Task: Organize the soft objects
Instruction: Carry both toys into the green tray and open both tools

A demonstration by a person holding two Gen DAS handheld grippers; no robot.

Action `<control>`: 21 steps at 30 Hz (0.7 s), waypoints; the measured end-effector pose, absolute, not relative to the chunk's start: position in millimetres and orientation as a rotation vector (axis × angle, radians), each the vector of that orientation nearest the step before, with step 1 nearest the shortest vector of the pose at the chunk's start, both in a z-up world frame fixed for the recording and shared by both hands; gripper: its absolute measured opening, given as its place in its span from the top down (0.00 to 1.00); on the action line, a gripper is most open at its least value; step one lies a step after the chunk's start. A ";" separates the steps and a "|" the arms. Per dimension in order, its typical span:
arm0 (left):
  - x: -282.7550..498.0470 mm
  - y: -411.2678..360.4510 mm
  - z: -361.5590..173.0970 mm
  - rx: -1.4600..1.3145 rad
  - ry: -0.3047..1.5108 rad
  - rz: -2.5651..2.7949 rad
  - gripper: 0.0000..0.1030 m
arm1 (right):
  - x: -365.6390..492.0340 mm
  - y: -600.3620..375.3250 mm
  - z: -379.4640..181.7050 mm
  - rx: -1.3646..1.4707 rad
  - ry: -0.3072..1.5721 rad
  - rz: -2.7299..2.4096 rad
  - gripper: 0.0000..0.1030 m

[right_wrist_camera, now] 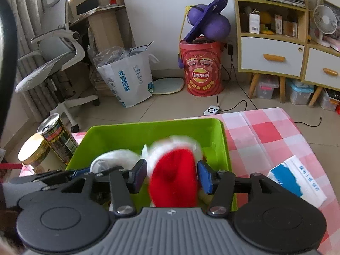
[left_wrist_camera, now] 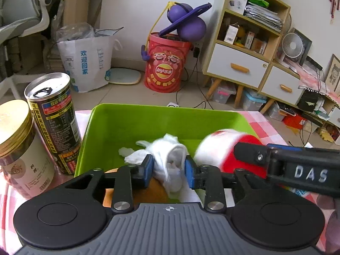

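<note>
A green plastic bin (left_wrist_camera: 136,125) sits on a pink checked tablecloth; it also shows in the right wrist view (right_wrist_camera: 148,131). My left gripper (left_wrist_camera: 169,171) is shut on a white sock (left_wrist_camera: 170,161) above the bin's near edge. My right gripper (right_wrist_camera: 172,177) hangs over the bin with its jaws apart around a blurred red and white soft hat (right_wrist_camera: 172,180); the pads seem clear of it. The hat (left_wrist_camera: 225,150) and the right gripper's arm show at right in the left wrist view. The sock (right_wrist_camera: 114,159) shows left of the hat.
A dark drink can (left_wrist_camera: 53,119) and a gold-lidded jar (left_wrist_camera: 19,153) stand left of the bin. A blue and white tissue pack (right_wrist_camera: 297,180) lies on the cloth to the right. An orange object (left_wrist_camera: 148,193) lies under the left gripper. Beyond the table are floor, a red bucket (left_wrist_camera: 165,63) and shelves.
</note>
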State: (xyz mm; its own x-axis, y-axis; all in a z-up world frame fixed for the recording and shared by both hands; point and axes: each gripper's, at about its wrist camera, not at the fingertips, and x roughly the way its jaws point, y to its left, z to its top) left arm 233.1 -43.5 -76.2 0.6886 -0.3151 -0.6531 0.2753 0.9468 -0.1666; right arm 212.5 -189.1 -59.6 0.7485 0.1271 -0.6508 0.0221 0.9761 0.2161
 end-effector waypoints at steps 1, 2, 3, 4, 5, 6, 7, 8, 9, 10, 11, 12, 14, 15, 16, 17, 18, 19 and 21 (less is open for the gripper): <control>230.9 -43.7 -74.4 -0.056 0.733 -0.338 0.55 | 211.3 -190.5 -56.9 0.225 0.722 0.062 0.54; 228.5 -44.3 -72.6 -0.051 0.723 -0.341 0.45 | 209.7 -191.7 -53.8 0.235 0.717 0.070 0.52; 225.2 -44.5 -70.3 -0.045 0.710 -0.340 0.37 | 206.6 -192.7 -50.0 0.245 0.705 0.079 0.50; 221.6 -44.6 -67.4 -0.041 0.698 -0.345 0.36 | 204.5 -193.3 -46.4 0.248 0.698 0.082 0.49; 218.9 -44.6 -64.6 -0.043 0.695 -0.354 0.35 | 202.5 -193.9 -43.0 0.248 0.693 0.082 0.49; 217.0 -45.0 -62.2 -0.046 0.697 -0.362 0.32 | 200.7 -194.0 -38.9 0.245 0.688 0.082 0.49; 214.5 -45.6 -59.2 -0.047 0.699 -0.363 0.31 | 197.6 -194.1 -34.6 0.243 0.682 0.081 0.49; 211.6 -45.6 -56.4 -0.044 0.698 -0.363 0.27 | 194.8 -194.3 -31.0 0.242 0.677 0.082 0.49; 208.6 -45.7 -53.5 -0.041 0.696 -0.365 0.24 | 190.8 -195.0 -26.5 0.242 0.671 0.081 0.48; 204.5 -45.6 -50.5 -0.036 0.694 -0.362 0.23 | 187.7 -195.5 -23.0 0.242 0.667 0.079 0.47; 201.2 -45.3 -47.7 -0.031 0.690 -0.356 0.22 | 184.2 -196.1 -20.0 0.242 0.662 0.078 0.46; 196.9 -45.1 -44.9 -0.026 0.687 -0.354 0.22 | 180.7 -196.9 -16.2 0.244 0.657 0.076 0.44; 189.8 -43.5 -40.5 -0.023 0.683 -0.351 0.20 | 173.9 -198.4 -10.3 0.253 0.655 0.069 0.40; 185.2 -43.1 -37.3 -0.020 0.680 -0.350 0.20 | 170.0 -199.3 -7.5 0.257 0.654 0.068 0.38; 181.9 -43.2 -35.0 -0.014 0.679 -0.349 0.20 | 165.8 -199.9 -4.3 0.260 0.652 0.068 0.37; 178.2 -43.2 -31.7 -0.008 0.678 -0.345 0.19 | 161.3 -200.5 -1.0 0.260 0.649 0.068 0.36; 174.2 -42.3 -28.8 -0.002 0.676 -0.342 0.18 | 157.6 -201.6 1.3 0.258 0.647 0.068 0.35; 169.3 -40.7 -26.1 0.004 0.671 -0.341 0.18 | 152.0 -202.2 4.8 0.255 0.645 0.069 0.34; 161.6 -37.9 -21.4 0.018 0.670 -0.334 0.18 | 142.9 -203.6 9.5 0.254 0.639 0.069 0.31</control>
